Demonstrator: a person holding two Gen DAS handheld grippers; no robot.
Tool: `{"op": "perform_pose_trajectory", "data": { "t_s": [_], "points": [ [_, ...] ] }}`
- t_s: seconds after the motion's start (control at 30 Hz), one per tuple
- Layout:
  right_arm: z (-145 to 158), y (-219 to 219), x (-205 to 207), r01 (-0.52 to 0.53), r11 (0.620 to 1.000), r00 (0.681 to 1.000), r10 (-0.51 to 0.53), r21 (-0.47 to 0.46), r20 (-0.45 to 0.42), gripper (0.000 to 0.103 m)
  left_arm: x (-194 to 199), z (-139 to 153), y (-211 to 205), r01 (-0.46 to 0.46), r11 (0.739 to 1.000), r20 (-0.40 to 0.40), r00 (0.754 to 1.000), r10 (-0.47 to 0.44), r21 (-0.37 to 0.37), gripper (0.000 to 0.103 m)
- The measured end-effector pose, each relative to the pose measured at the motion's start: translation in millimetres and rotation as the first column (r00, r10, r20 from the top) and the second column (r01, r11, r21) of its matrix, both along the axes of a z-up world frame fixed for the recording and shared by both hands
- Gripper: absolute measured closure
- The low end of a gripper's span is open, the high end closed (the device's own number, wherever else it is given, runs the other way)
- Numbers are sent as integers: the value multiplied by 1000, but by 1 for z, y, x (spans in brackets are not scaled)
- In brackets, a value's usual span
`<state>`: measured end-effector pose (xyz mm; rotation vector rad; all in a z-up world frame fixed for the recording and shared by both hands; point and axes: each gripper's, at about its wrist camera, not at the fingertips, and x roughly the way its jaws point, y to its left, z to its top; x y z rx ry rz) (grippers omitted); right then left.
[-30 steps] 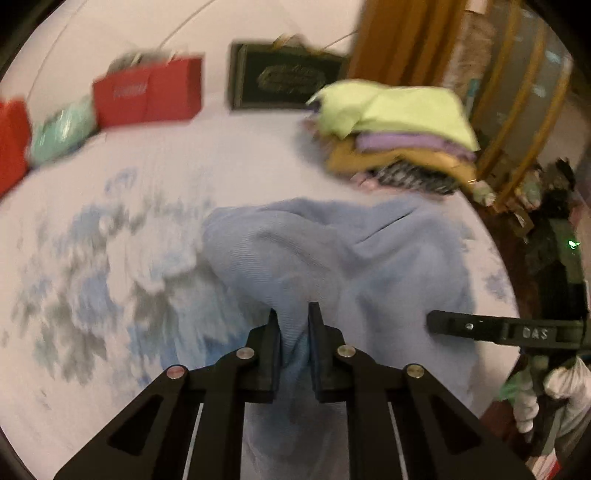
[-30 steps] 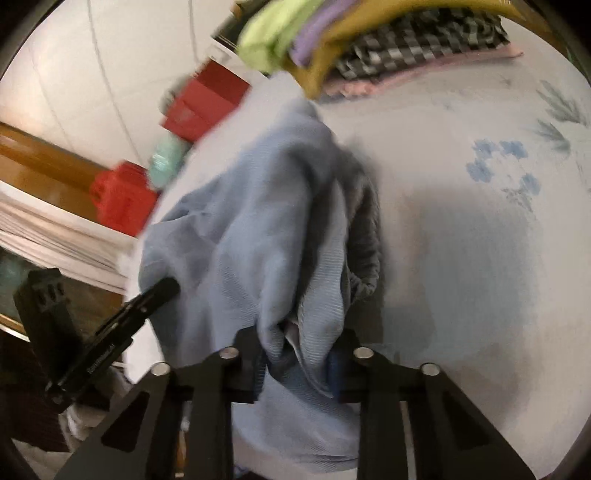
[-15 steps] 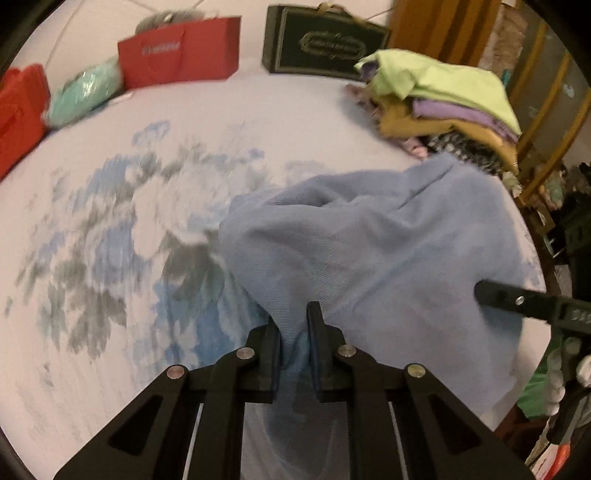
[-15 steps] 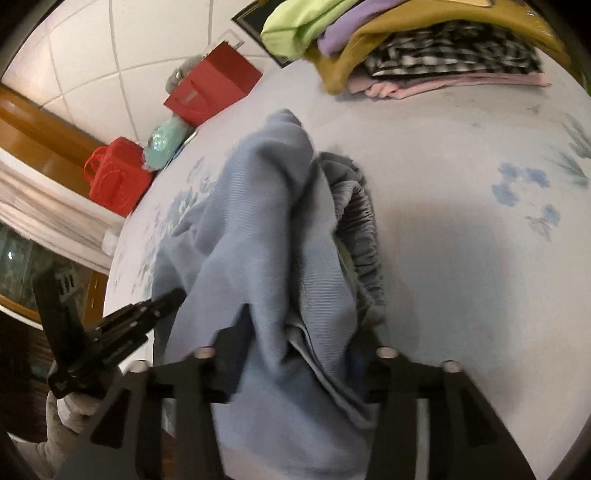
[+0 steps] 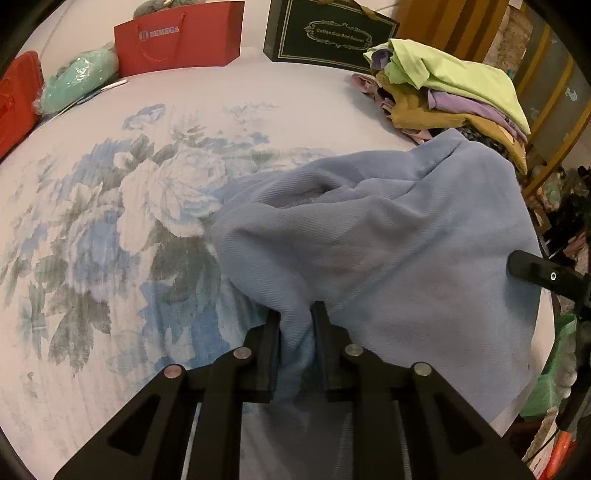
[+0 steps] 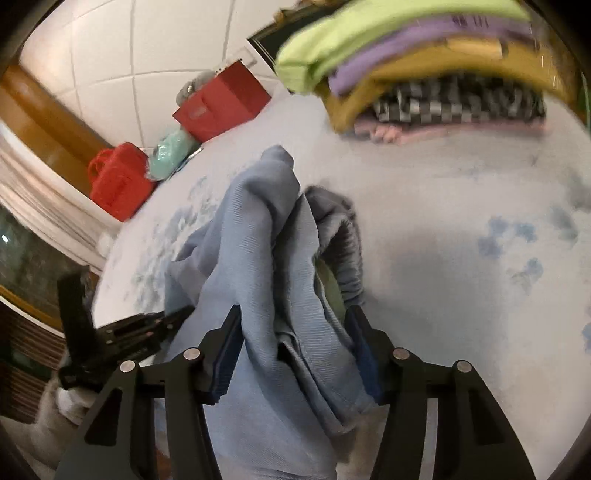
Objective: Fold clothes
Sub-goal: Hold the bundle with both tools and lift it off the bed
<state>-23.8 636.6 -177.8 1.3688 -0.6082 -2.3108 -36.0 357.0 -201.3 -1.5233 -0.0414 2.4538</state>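
Across the flowered bedsheet (image 5: 110,229) a stack of folded clothes (image 5: 454,92) sat finished, while the blue garment (image 5: 388,258) lay rumpled near the edge, unfolded, my left gripper (image 5: 295,339) loosening on a pinch of it and my right gripper (image 6: 295,339) opening around its bunched cloth.

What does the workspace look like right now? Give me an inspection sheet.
Surface: floral sheet, bare at left.
Job's things: blue garment bunched at the near right edge; folded stack behind it.
Clutter: red bag, dark gift box, teal bundle, red case along the far edge.
Grippers: left hand-held gripper jaws opening, blue cloth between them; right hand-held gripper jaws opening, cloth loose between them.
Cables: nothing seen.
Surroundings: tiled wall, wooden furniture.
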Motion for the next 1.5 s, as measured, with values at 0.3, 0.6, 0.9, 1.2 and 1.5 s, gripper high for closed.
{"op": "perform_pose_trajectory", "data": {
  "t_s": [0.3, 0.6, 0.9, 1.2, 1.5],
  "points": [
    [-17, -22, -4, -30, 999, 999, 32, -37, 40, 58, -1, 0, -1, 8, 1000, -20, 1000, -9, -19, 87],
    [14, -46, 4, -49, 999, 995, 46, -22, -85, 85, 3, 48, 9, 40, 999, -122, 992, -43, -28, 92],
    [-8, -32, 11, 9, 997, 1000, -8, -80, 14, 58, 4, 58, -14, 3, 997, -114, 993, -12, -78, 92],
    [-7, -34, -1, -53, 996, 998, 50, -70, -43, 24, -6, 2, -47, -64, 991, -6, 998, 64, -119, 91],
    [-26, -42, -35, -104, 990, 992, 97, -91, -85, 28, -8, -2, -47, -58, 992, 5, 998, 59, -108, 91]
  ]
}}
